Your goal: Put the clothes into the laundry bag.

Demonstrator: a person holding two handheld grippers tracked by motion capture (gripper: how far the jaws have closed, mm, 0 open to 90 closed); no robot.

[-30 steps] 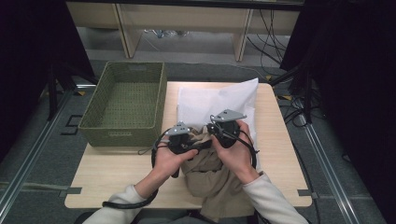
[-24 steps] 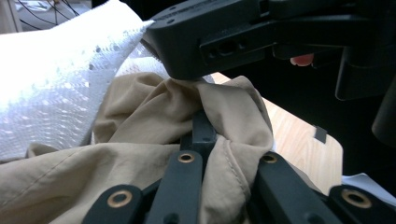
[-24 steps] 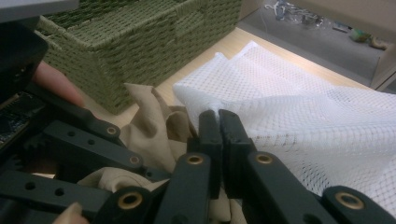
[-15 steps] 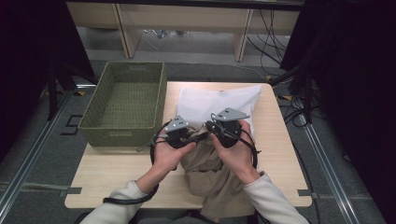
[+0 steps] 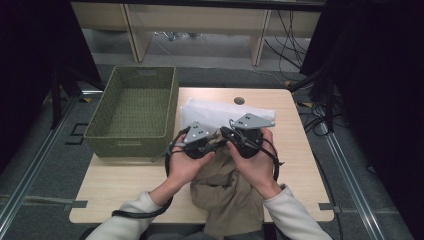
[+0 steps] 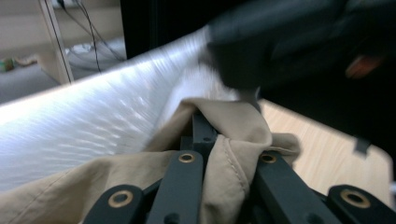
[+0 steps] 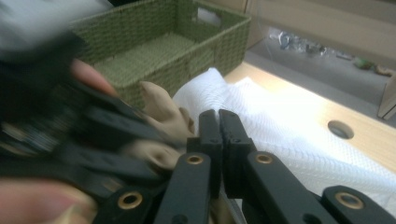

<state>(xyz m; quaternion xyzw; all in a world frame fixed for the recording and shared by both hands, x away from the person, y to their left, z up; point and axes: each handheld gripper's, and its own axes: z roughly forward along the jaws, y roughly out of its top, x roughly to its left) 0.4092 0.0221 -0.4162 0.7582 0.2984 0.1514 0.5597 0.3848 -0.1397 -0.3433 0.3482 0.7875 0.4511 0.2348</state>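
A tan cloth (image 5: 225, 190) lies bunched at the table's front middle, its top edge lifted between both hands. In the left gripper view my left gripper (image 6: 205, 128) is shut on a fold of this tan cloth (image 6: 233, 163), which drapes over its jaws. My left gripper (image 5: 217, 146) and right gripper (image 5: 225, 134) meet tip to tip above the bunch. My right gripper (image 7: 218, 121) has its jaws pressed flat together, with the tan cloth (image 7: 163, 109) bulging right beside the tips and showing between the arms lower down. A white cloth (image 5: 210, 112) lies flat just behind.
A green woven basket (image 5: 130, 145) stands at the table's left side, close to the left hand. The wooden table (image 5: 125, 185) has a round cable hole (image 5: 239, 100) near its far edge. Shelving and cables lie on the floor beyond.
The two grippers have drawn a little closer together and slightly farther from the person, lifting the tan cloth's top edge. The white cloth's raised far corner has settled flat.
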